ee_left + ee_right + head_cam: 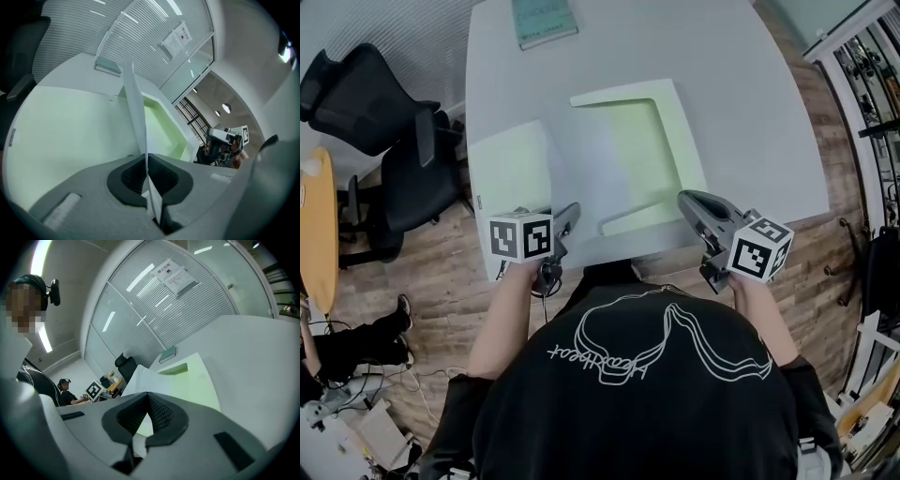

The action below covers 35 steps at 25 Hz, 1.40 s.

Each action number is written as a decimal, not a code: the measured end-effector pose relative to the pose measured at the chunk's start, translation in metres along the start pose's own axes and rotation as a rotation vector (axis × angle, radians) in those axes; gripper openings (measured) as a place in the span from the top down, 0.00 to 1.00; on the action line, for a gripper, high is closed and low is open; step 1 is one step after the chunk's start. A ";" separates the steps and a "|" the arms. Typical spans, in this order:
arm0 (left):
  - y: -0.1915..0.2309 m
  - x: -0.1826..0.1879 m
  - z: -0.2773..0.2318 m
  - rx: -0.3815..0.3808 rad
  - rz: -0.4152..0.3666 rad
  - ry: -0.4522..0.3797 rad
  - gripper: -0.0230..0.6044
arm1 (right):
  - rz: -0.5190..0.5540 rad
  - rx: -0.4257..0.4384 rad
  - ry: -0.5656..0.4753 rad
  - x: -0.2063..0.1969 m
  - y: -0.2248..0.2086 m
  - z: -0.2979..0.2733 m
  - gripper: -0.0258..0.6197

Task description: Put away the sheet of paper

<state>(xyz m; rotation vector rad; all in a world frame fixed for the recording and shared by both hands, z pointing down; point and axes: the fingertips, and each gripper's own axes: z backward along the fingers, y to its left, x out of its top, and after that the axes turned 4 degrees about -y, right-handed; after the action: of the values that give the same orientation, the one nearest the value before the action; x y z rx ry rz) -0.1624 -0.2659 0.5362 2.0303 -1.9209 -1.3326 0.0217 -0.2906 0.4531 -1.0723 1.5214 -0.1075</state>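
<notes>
L gripper [570, 214] jaws pinched shut on near edge of paper sheet [516, 164], left of centre. Green folder [637, 141] lies just right. R gripper [684, 199] jaws, we judge, closed on folder's near corner.

Head view looks steeply down on the table [741, 112] that both gripper views skim.
</notes>
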 end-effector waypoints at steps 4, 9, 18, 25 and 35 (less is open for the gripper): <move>-0.008 0.002 -0.010 -0.025 0.025 0.000 0.95 | -0.005 -0.001 -0.014 0.003 -0.004 0.008 0.95; -0.007 0.005 -0.018 -0.030 0.062 -0.008 0.95 | -0.009 -0.016 -0.011 0.002 -0.006 0.013 0.95; -0.008 0.001 -0.032 -0.048 0.062 0.038 0.88 | -0.023 -0.026 -0.018 0.002 -0.011 0.016 0.95; -0.004 0.001 -0.037 -0.037 0.050 0.072 0.78 | -0.036 -0.027 -0.020 0.003 -0.014 0.015 0.95; -0.013 -0.004 -0.054 -0.020 -0.029 0.161 0.79 | -0.050 -0.038 -0.033 0.005 -0.023 0.023 0.95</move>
<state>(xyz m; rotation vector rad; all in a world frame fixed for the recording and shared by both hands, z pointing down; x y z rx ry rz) -0.1197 -0.2866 0.5646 2.0924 -1.8095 -1.1497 0.0541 -0.2955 0.4570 -1.1372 1.4729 -0.0957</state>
